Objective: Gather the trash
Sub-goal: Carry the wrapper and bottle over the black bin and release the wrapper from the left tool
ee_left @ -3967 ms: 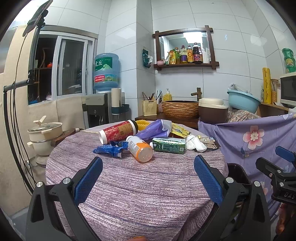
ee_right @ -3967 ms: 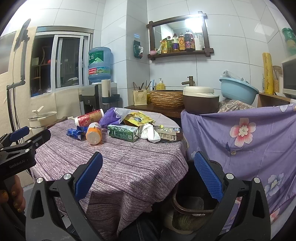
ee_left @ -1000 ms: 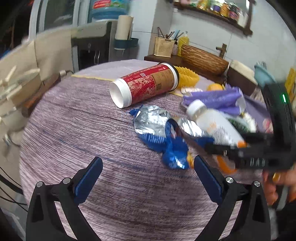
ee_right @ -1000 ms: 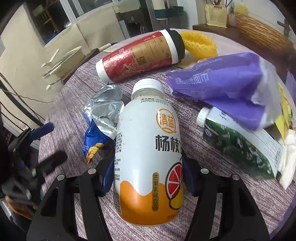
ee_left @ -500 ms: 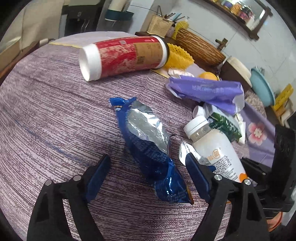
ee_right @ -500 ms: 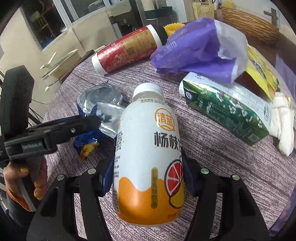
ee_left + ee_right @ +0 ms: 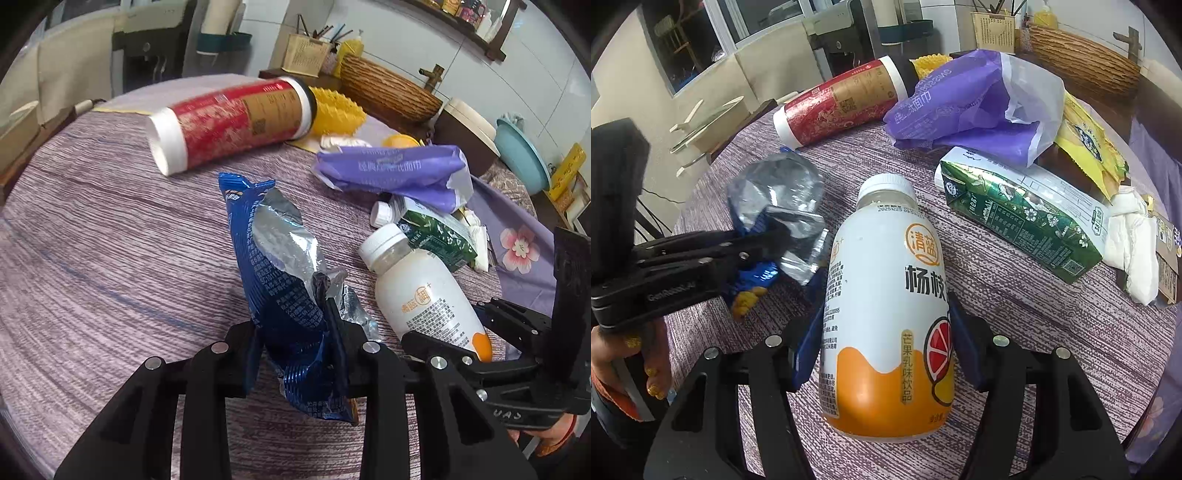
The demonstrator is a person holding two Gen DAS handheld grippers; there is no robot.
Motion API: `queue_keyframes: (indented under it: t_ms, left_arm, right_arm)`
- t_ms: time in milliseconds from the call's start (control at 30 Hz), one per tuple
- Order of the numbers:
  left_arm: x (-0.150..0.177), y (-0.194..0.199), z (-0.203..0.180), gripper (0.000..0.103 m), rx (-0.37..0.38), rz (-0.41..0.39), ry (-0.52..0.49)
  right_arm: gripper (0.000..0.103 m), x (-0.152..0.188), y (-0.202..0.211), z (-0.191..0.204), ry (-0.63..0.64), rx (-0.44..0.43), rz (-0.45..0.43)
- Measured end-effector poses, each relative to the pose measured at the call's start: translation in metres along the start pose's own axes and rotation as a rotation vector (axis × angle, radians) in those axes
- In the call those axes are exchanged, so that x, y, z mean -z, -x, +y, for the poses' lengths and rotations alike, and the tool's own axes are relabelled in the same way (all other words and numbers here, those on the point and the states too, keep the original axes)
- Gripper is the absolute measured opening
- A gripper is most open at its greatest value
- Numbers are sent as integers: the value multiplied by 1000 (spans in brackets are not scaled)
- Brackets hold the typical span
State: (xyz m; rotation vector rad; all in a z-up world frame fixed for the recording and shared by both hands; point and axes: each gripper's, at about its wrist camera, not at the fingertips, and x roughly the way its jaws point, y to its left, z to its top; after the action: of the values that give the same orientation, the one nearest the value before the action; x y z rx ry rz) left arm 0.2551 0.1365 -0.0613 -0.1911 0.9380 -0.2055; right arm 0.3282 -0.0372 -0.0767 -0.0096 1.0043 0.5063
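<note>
Your left gripper [image 7: 297,354] is closing on the blue wrapper [image 7: 275,266], low centre of the left view; the foil is already pinched between the jaws and stands crumpled above them. Your right gripper [image 7: 882,347] clamps the bottle [image 7: 886,314], which fills the lower middle of the right view.

The wrapper is thin and slick, and only its lower end is caught, so it may slide out if you lift fast. The bottle is smooth and round, held near its base; a tilt could let it swivel or drop. The two grippers sit just beside each other, so a careless swing could knock them together.

Both items lie on a round table [image 7: 92,258] under a purple woven cloth. Toward the top of the frame lie a red tube [image 7: 236,122], a purple bag [image 7: 391,170] and a green carton [image 7: 1023,218]. Behind are white tiled walls and a woven basket [image 7: 388,92].
</note>
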Motion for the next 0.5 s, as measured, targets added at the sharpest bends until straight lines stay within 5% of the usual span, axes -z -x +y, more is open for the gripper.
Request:
queue_keyframes:
  t_ms: [300,500]
  left_arm:
    - [28,24,0,32,-52,-57,19]
    - [48,40,-21,32,-61,-103,-15]
  right_arm:
    - [62,9,-3,-7,-41,-34,0]
    - [62,28,31,-17,-63,-85,-101]
